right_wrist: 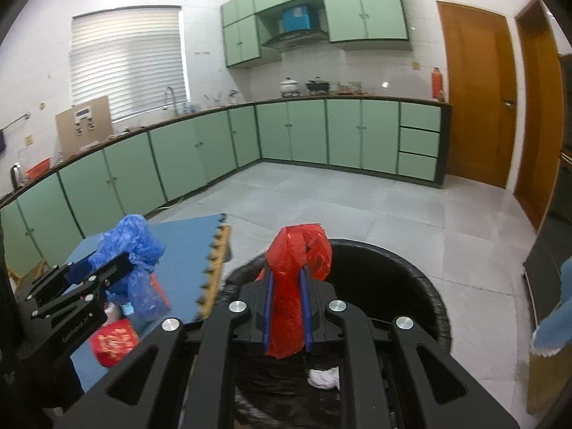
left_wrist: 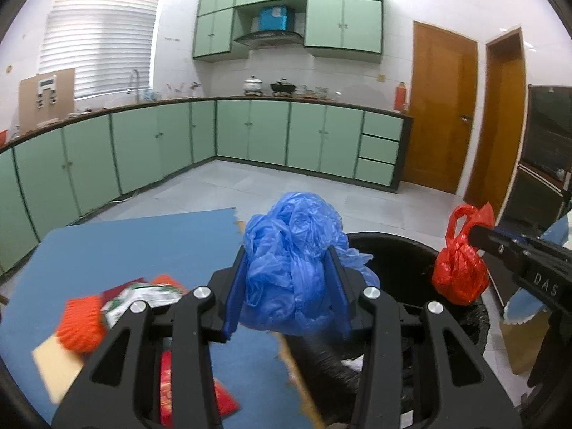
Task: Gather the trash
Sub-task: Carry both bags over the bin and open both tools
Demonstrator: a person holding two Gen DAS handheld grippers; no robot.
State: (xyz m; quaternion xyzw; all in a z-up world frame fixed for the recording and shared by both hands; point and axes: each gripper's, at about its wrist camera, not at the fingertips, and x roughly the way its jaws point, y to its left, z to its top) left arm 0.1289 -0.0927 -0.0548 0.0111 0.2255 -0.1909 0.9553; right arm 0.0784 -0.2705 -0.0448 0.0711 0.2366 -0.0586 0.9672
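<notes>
Trash, two bundles of it, held over or beside the round black bin with its black liner, none released yet. Crumpled blue plastic bag clamped in the left gripper, jaws part-way apart and pressed into the bulky wad; carried just at the bin's near rim, above the edge of the blue foam mat. Knotted red plastic bag pinched in the right gripper, jaws nearly together on the thin film; hung over the bin's mouth. Judged roughly midway: both bags lifted and brought to the bin, dropping still to do. More litter left on the mat: orange ridged piece, printed green-and-white wrapper, red printed packet, tan card sheet.

Left wrist view alone: the red bag's knotted bulb dangling below the right fingers, and most of the remaining litter. Right wrist view alone: the bin's inside, with a white crumpled scrap already lying there, plus a red printed pouch below the left gripper.
</notes>
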